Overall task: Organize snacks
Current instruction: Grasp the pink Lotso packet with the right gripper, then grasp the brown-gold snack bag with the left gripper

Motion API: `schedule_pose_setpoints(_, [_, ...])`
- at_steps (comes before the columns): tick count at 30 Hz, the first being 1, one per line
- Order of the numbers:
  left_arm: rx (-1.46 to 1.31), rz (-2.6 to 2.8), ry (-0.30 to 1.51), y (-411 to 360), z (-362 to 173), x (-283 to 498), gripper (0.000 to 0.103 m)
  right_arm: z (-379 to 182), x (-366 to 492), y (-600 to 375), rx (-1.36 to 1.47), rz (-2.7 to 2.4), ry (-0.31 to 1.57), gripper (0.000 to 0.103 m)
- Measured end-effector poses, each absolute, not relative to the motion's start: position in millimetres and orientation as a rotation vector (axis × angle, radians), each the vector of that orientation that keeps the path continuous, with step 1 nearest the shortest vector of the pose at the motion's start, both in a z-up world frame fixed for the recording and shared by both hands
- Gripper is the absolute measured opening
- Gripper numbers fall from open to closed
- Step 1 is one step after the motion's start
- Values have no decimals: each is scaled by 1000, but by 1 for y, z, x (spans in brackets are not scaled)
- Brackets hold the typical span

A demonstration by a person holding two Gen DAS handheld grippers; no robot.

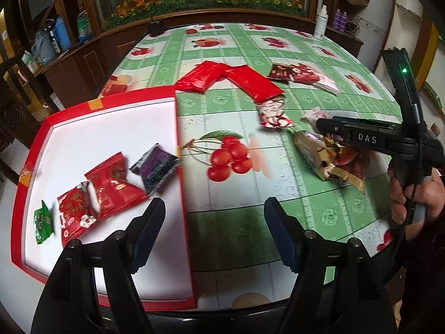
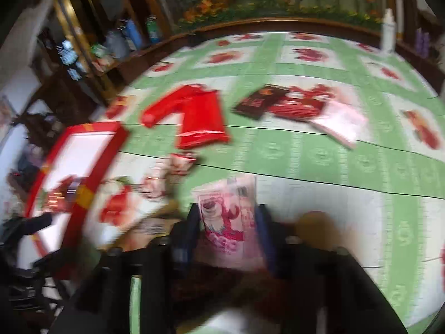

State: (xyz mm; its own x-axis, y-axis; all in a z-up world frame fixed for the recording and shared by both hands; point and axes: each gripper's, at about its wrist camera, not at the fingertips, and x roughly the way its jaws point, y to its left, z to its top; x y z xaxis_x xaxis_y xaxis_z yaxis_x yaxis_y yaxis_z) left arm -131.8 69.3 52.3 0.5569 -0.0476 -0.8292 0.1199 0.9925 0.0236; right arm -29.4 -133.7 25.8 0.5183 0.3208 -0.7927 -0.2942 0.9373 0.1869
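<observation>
A red-rimmed white box [image 1: 180, 167] lies at the left of the table. It holds a green packet [image 1: 43, 221], two red packets [image 1: 114, 185] and a purple packet [image 1: 155, 168]. My left gripper [image 1: 214, 204] hangs open over the box's right wall, with nothing between its fingers. My right gripper [image 1: 322, 125] reaches over a heap of gold and brown snacks [image 1: 328, 156]. In the blurred right wrist view the right gripper [image 2: 226, 211] is shut on a pink snack packet [image 2: 225, 217]. Two long red packets [image 1: 253, 83] and a small red-and-white one [image 1: 274, 114] lie mid-table.
A dark brown packet [image 1: 282, 72], a red one [image 1: 306, 75] and a pale pink one [image 2: 339, 122] lie further back. A white bottle [image 1: 319, 23] stands at the far right edge, near a wooden cabinet. A hand [image 1: 411, 194] holds the right gripper's handle.
</observation>
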Motion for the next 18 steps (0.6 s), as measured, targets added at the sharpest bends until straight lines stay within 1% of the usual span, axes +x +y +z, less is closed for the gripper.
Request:
schedule_pose_setpoints(3, [82, -142, 982, 58, 54, -132, 73, 24, -31, -164, 77, 321, 939, 39])
schedule_pose_setpoints(6, [72, -223, 1000, 39, 57, -128, 73, 25, -36, -193, 58, 230, 911, 40])
schedule_pose_setpoints(7, [73, -244, 1008, 33, 57, -126, 73, 24, -36, -206, 81, 210, 921, 42])
schedule_pose_setpoints(13, [23, -268, 1034, 8, 59, -107, 73, 22, -30, -246, 264, 281, 906, 44])
schedule_pose_setpoints(14, [9, -276, 1039, 6, 59, -104, 73, 22, -29, -246, 275, 287, 903, 46])
schedule_pose_setpoints(15, [-1, -282, 1046, 4, 58, -103, 73, 22, -28, -247, 280, 294, 902, 50])
schedule_pose_setpoints(18, [-36, -303, 1068, -6, 52, -94, 73, 23, -29, -246, 283, 323, 905, 59])
